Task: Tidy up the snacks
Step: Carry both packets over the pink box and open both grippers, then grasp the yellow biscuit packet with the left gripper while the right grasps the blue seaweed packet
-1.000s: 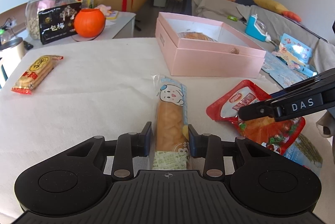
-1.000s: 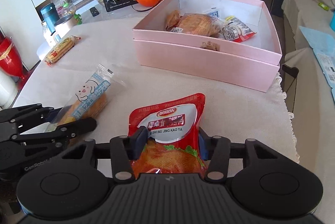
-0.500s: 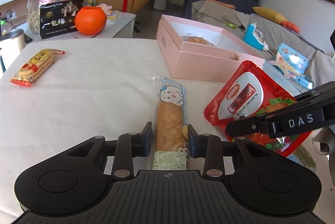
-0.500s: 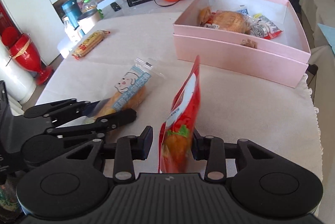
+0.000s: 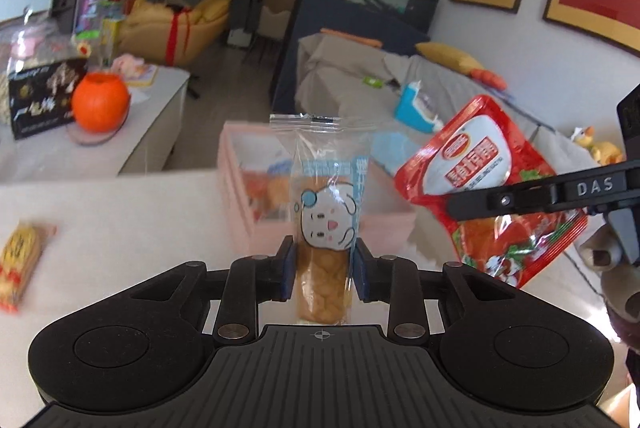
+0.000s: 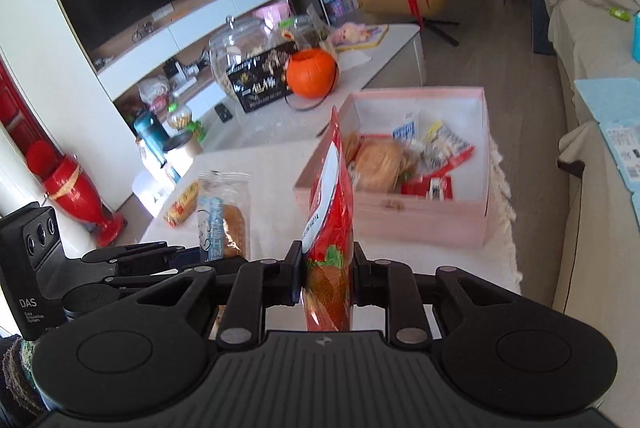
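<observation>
**Ana:** Red foil up high on the right side! The right gripper (image 6: 325, 278) is clamped on the red snack pouch (image 6: 332, 224), both pads pressing its lower part, and the pouch stands on edge, clear of the bench (image 6: 248, 168).

**Ben:** And the left gripper (image 5: 323, 270) has closed on the clear-wrapped pastry stick (image 5: 326, 212), the one with the cartoon face on a blue label. It is held upright, the crimped top edge pointing away from the camera, off the cloth too.

**Ana:** From the left wrist view you see the pouch to the right of the pastry stick, the two apart, with a black finger of the right gripper marked DAS crossing in front of the pouch.

**Ben:** Behind both sits the pink box (image 6: 424, 220), lid off, near the far right corner of the bench. Inside it lie a round bread in wrap (image 6: 378, 164) and several small packets (image 6: 444, 148), some red, some white and blue.

**Ana:** One snack lies flat on the bench, out to the left: a yellow-and-red biscuit packet (image 5: 18, 260), well apart from the box.

**Ben:** Beyond the bench, on a low white side table (image 6: 384, 56), there is an orange pumpkin-shaped pot (image 6: 312, 74), a black carton with white characters (image 6: 262, 82) touching it, and a glass jar (image 6: 236, 48) just behind that carton.
</observation>
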Demonstrator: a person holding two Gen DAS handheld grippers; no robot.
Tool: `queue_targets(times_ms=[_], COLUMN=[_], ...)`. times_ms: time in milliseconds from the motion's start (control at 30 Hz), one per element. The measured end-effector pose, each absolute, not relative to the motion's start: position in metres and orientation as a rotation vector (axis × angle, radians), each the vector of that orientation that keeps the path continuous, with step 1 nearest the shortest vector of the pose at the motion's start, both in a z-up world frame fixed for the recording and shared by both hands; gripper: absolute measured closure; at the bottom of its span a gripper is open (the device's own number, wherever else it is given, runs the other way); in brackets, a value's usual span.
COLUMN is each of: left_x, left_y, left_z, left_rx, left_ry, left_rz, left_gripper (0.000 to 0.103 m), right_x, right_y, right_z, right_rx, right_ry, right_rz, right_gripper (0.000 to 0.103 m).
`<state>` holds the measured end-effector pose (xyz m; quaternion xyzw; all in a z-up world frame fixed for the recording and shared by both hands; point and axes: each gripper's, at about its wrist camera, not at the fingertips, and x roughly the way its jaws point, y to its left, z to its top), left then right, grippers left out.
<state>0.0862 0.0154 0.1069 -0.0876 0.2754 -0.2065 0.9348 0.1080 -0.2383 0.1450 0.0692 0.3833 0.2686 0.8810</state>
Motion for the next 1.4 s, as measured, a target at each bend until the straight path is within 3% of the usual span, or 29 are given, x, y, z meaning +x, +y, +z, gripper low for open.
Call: queue_targets(times_ms=[200, 267, 300, 333, 533, 767, 1067, 1400], left_x=[0.181, 0.223, 0.241, 0.251, 0.254, 0.204, 0.162, 0.114], left_y=[0.009, 0.005, 0.005, 0.004, 0.021, 0.071, 0.172, 0.152], left_z=[0.151, 0.135, 0.121, 0.109, 0.065, 0.083, 0.033, 0.035], left_rx=[-0.282, -0.32, -0.33, -0.329, -0.345, -0.152, -0.099, -0.154], left_ry=[0.486, 0.613, 0.687, 0.722, 0.743, 0.619, 0.73, 0.696], left_rz=[-0.509, -0.519, -0.511, -0.501, -0.492, -0.291, 0.088, 0.005], left_gripper=[0.068, 0.064, 0.063, 0.064, 0.064, 0.064, 0.064, 0.064], right_x=[0.189, 0.222, 0.235, 0.245, 0.241, 0.212, 0.149, 0.075], right_y=[-0.235, -0.23, -0.231, -0.233, -0.249, -0.25, -0.225, -0.216], right_z=[0.177, 0.17, 0.163, 0.154, 0.109, 0.085, 0.07, 0.078], right_rx=[0.221, 0.201, 0.201, 0.208, 0.123, 0.04, -0.131, -0.236], right_ry=[0.704, 0.718, 0.743, 0.759, 0.798, 0.825, 0.953, 1.069], right_rz=[0.496, 0.446, 0.417, 0.376, 0.303, 0.328, 0.411, 0.505], right_gripper=[0.08, 0.06, 0.034, 0.03, 0.03, 0.03, 0.027, 0.027])
